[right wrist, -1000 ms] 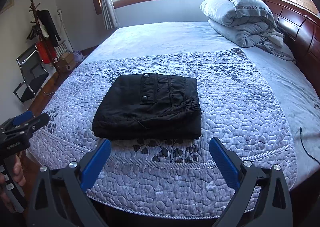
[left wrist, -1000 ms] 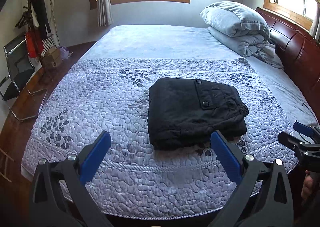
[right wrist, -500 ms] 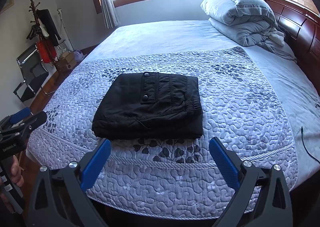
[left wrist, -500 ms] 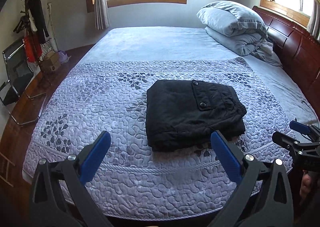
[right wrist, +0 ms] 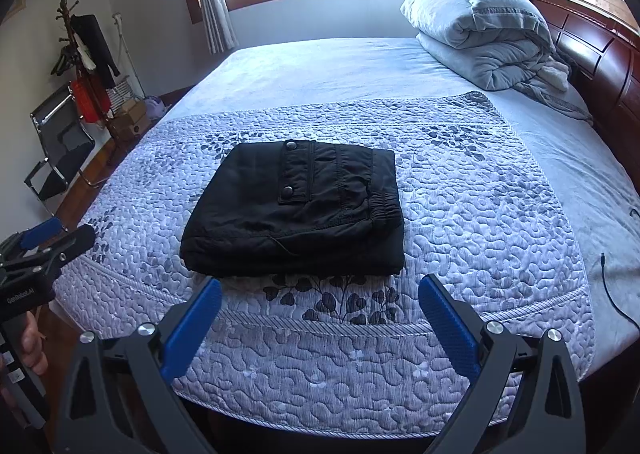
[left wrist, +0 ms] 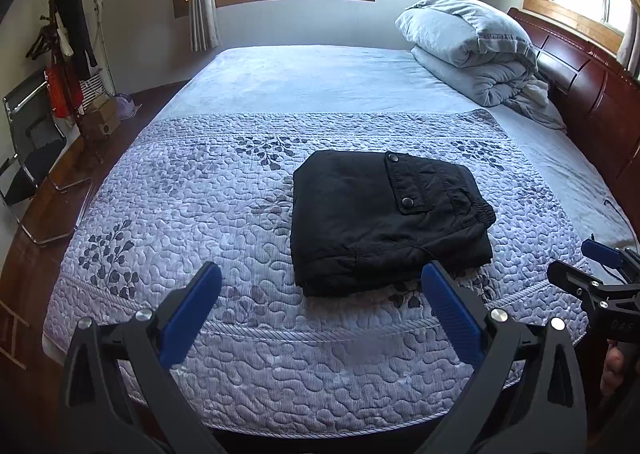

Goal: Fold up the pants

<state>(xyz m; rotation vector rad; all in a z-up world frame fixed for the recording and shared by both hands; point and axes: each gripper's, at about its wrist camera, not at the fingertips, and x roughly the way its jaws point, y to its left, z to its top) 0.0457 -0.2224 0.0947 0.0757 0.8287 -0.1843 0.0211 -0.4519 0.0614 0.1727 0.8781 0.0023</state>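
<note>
Black pants (left wrist: 384, 218) lie folded into a compact rectangle on the quilted bed cover, pocket flap with snaps facing up; they also show in the right wrist view (right wrist: 296, 214). My left gripper (left wrist: 320, 286) is open and empty, held back over the bed's near edge, short of the pants. My right gripper (right wrist: 320, 294) is open and empty, also near the front edge, just short of the pants. The right gripper shows at the right edge of the left wrist view (left wrist: 592, 274); the left gripper shows at the left edge of the right wrist view (right wrist: 52, 242).
The bed (left wrist: 160, 214) has a quilted lilac cover in front and a plain sheet behind. A folded grey duvet (left wrist: 468, 50) lies by the wooden headboard (left wrist: 592, 94) at right. A chair (left wrist: 28, 158) and coat rack (left wrist: 64, 46) stand at left. A black cable (right wrist: 612, 286) lies at right.
Both grippers have drawn back slightly from the bed and stayed open. The pants have not moved.
</note>
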